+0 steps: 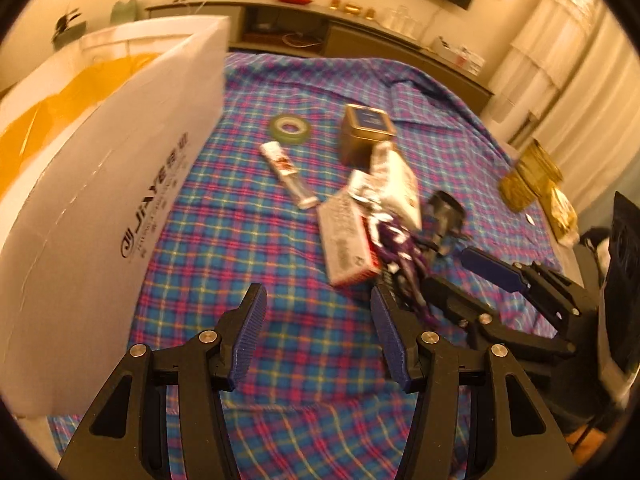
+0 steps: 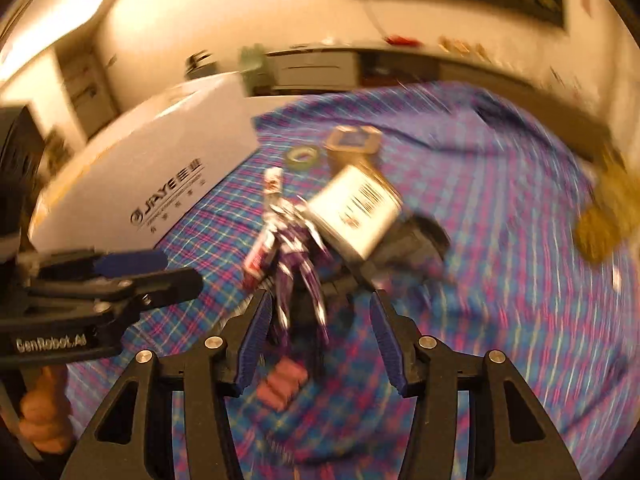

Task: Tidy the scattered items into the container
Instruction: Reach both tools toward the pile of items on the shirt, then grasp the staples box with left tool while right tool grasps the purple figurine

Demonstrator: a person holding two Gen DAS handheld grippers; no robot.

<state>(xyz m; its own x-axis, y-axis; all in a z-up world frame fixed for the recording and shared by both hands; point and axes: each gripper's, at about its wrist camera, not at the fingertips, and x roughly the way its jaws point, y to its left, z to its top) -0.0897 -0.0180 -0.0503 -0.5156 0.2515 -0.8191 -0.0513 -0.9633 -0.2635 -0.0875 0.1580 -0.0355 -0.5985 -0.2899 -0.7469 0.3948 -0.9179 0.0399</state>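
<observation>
The scene is viewed from two wrist fisheyes, each looking forward along its own blue-padded fingers and down at a plaid cloth (image 1: 280,240). From the left wrist, the white box (image 1: 100,184) is seen close on the left. The right wrist view is set low and near the purple figure (image 2: 298,264), heavily blurred. Box, figure and tin (image 1: 366,132) are shared by both.

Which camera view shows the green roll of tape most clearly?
The left wrist view: the green tape roll lies flat on the plaid cloth, its central hole sharp. In the right wrist view the same roll is smaller and blurred by motion.
</observation>
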